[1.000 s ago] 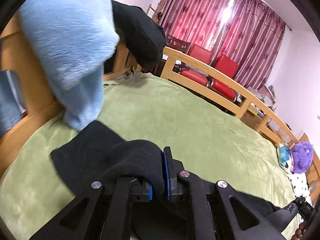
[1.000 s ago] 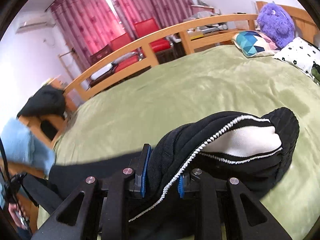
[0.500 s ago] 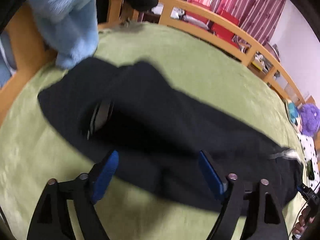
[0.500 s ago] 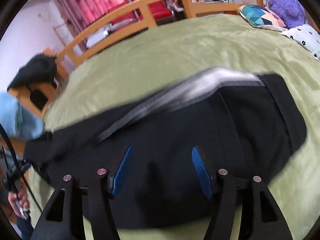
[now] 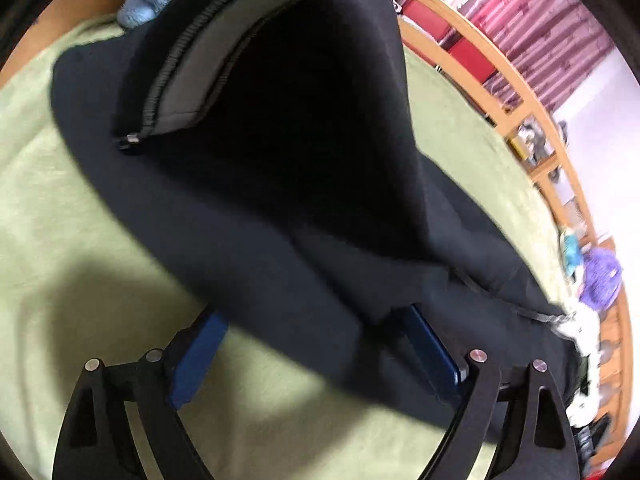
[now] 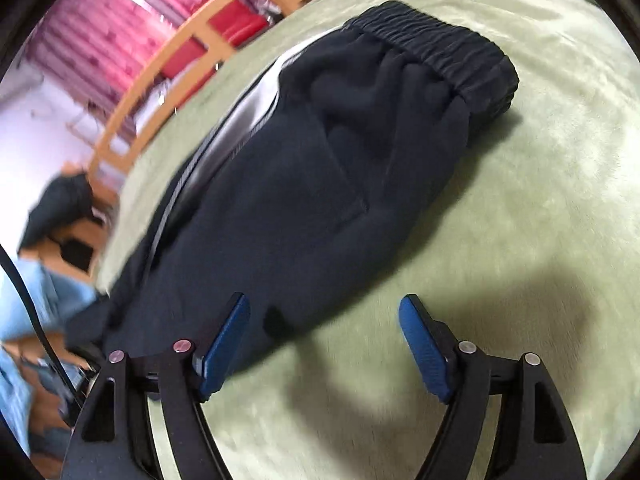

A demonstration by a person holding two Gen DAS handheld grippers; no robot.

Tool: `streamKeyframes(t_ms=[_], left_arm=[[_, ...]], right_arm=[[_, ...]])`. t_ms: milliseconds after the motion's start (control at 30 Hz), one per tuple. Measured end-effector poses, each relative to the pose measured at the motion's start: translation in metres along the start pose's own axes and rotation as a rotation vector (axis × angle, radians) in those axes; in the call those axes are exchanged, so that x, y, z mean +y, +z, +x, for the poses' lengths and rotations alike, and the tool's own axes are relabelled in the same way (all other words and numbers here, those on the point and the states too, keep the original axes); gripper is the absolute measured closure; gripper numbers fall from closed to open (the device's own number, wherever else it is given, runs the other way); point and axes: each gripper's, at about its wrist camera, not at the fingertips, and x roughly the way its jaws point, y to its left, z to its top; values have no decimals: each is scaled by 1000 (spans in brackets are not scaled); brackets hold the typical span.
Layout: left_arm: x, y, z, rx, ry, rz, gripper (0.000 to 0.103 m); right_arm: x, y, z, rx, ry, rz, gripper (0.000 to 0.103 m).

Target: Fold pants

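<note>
Left wrist view: your left tongs [image 5: 316,350] have just been opening and stand wide apart; a dark fold of the pants [image 5: 280,184] droops between the blue pads [image 5: 196,360], but nothing is pinched.
Right wrist view: your right tongs [image 6: 324,346] have also just been opening and stand wide; only the near edge of the cloth lies between them, loose.
Pants: spread lengthwise on the green bed cover [image 6: 540,184], doubled leg on leg, elastic waistband [image 6: 436,40] toward the pillow end, cuffs toward the foot rail.
Step in hand: by my reading, you have laid out the lengthwise fold and let go.
Next move: likely take hold at one end and carry it over the other, keeping the edges square.
Cloth: thick, matte fleece, black; ribbed gathered waist; pale side stripe [image 6: 256,100]; zip pocket [image 5: 188,80] gaping, grey lining showing.
Bed cover: soft, short-napped, lightly rumpled.
</note>
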Motion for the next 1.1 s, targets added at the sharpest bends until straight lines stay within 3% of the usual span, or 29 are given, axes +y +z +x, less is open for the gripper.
streamKeyframes(t_ms=[167,200,233,267,300,467,600,767,1100], left_arm=[[-7,8,13,-51,30,-79,13],[-8,8,13,-64,55,-89,33],[-10,8,11,-78,102,-90,53],[-11,9,9,-78,134,-81,83],[-10,10,6,-65,133,-73,88],[5,-3,-37,-70,56,-82,94],[14,-34,-84,-93,36,-66,98],[34,-74,-131,-73,-6,-62,98],[44,-185,-181,18,-40,-27,98]], right_arm=[[9,11,20,-56,2,31,15],[13,13,27,-59,-3,28,25],[17,15,32,-76,-26,32,51],[21,22,37,-97,-62,41,66],[21,23,39,-106,-67,59,81],[26,9,12,-172,-56,100,89],[24,-5,-30,-157,-17,84,93],[13,-32,-92,-175,-37,40,93],[-60,-91,-201,-136,-84,-15,93]])
